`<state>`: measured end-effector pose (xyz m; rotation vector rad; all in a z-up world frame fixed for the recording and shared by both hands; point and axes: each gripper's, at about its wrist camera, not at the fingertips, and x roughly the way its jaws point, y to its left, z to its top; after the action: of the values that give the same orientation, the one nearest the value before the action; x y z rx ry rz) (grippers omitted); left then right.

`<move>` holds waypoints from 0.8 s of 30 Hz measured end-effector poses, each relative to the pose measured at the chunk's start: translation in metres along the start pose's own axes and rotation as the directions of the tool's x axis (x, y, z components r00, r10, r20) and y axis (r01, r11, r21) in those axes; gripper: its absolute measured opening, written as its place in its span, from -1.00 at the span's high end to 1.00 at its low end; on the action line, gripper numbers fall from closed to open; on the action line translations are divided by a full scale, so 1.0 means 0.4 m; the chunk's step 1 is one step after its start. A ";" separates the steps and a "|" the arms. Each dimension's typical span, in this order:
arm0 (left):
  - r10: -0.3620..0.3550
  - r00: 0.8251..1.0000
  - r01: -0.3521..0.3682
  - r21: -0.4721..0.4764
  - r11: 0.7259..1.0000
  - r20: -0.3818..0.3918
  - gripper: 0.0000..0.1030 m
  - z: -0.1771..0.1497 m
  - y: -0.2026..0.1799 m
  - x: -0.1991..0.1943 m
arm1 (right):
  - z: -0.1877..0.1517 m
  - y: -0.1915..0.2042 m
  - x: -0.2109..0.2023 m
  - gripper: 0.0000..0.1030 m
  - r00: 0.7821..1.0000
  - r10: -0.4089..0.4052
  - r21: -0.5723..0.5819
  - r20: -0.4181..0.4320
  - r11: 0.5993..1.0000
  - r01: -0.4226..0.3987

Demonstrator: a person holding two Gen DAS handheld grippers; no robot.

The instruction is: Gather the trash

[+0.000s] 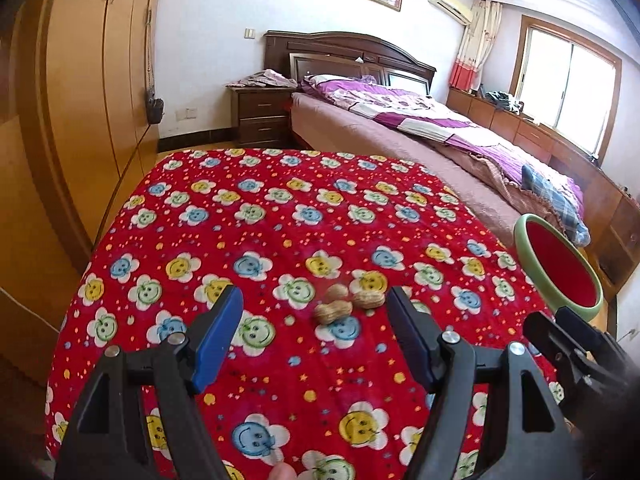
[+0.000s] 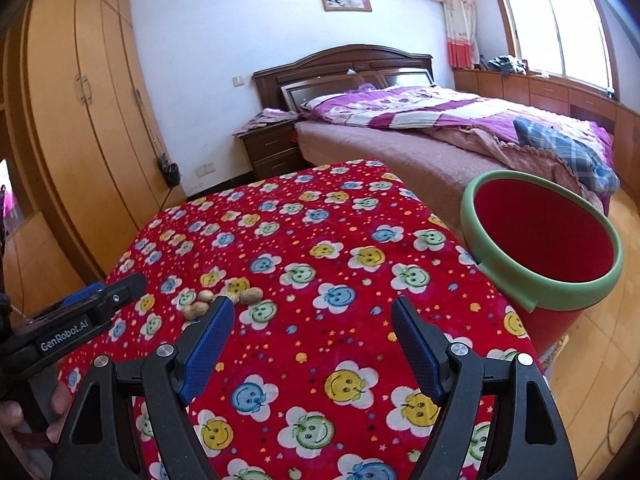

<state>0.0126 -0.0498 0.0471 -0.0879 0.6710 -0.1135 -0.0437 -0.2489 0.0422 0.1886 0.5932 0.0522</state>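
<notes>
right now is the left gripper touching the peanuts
Apart. The left wrist view shows the left gripper open, with the peanuts lying on the red cloth ahead of its fingers, cloth visible between them.

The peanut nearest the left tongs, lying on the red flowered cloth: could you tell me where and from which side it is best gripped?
Grip the peanut across its narrow waist, coming down from above with the open left tongs. It lies flat with its long axis running left to right, so one pad should go on the near side and one on the far. Two more peanuts lie just behind, so the far pad has little room.
</notes>
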 end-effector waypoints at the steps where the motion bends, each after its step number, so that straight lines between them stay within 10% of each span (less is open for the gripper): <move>1: 0.002 1.000 -0.002 -0.005 1.000 -0.002 -0.43 -0.006 0.005 0.002 | -0.005 0.002 0.000 -0.58 1.000 -0.003 0.003 0.002 1.000 0.003; 24: 0.039 0.999 -0.039 -0.014 0.999 0.013 -0.43 -0.049 0.032 0.003 | -0.049 0.001 -0.012 -0.58 1.000 -0.020 0.023 0.017 1.000 0.020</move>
<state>0.0022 -0.0382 0.0297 -0.0890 0.6597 -0.0709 -0.0587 -0.2456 0.0289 0.2048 0.5785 0.0248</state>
